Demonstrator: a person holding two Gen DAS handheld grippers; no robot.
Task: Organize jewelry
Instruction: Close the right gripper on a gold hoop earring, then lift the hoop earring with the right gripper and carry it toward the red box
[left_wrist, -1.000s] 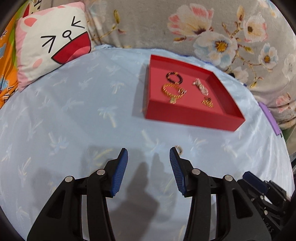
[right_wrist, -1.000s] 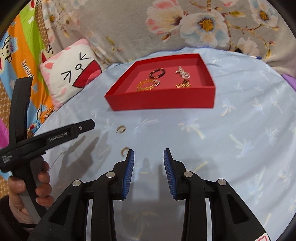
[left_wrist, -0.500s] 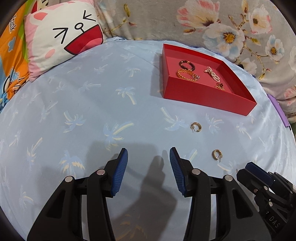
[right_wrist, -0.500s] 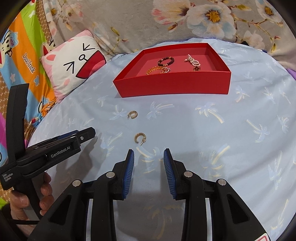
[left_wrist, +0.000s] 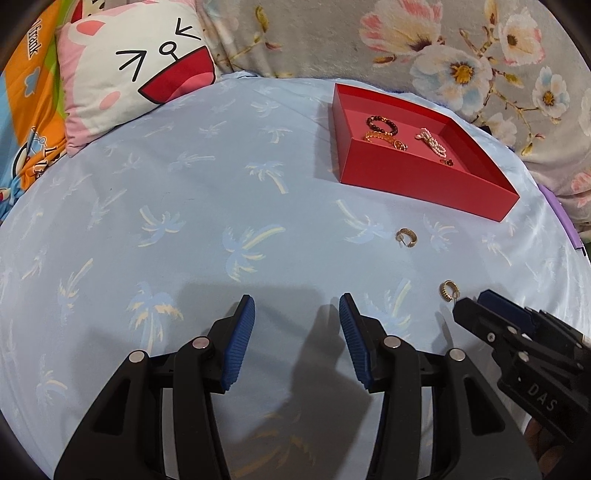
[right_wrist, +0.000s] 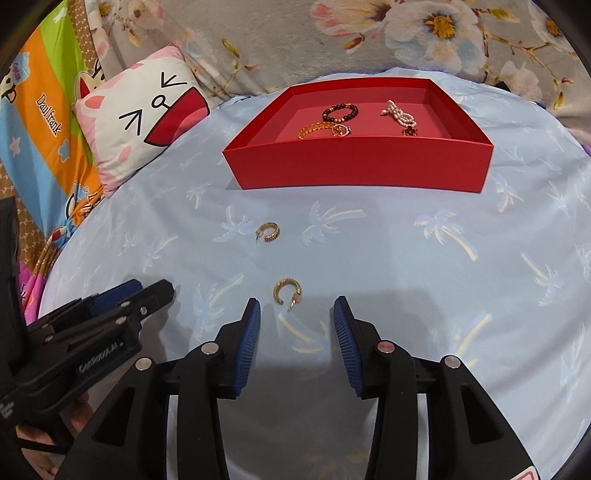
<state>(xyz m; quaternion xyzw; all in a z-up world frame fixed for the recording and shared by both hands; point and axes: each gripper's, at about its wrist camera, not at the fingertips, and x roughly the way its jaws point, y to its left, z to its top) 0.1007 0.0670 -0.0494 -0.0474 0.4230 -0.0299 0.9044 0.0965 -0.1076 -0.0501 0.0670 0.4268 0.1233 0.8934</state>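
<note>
On my feed, far left: a cat-face pillow (right_wrist: 144, 122) lies at the back edge of the blue palm-print sheet (right_wrist: 406, 258).

My left gripper (left_wrist: 297, 314) hovers low over bare sheet, jaws spread, nothing between the blue pads (left_wrist: 240, 339). It also shows in the right wrist view at lower left (right_wrist: 147, 291).

Right of that, 2 gold hoop earrings lie loose on the sheet, apart from each other. The far earring (right_wrist: 267, 232) lies between the grippers and the tray. The near earring (right_wrist: 287, 291) lies just ahead of my right gripper (right_wrist: 297, 312), slightly left of its centre line, not touching either finger. Right gripper jaws are spread and hold nothing. In the left wrist view its tip (left_wrist: 476, 314) is just beside that near earring (left_wrist: 448, 291).

Further back and right, the red tray (right_wrist: 358, 166) sits flat on the sheet. Inside, left to right: a gold bracelet (right_wrist: 321, 129) with a dark bead bracelet (right_wrist: 340, 112) behind it, then a pearl piece (right_wrist: 399, 113) and a small dark clover charm (right_wrist: 409, 130) in front of that.

Floral fabric (right_wrist: 332, 37) runs behind everything.
</note>
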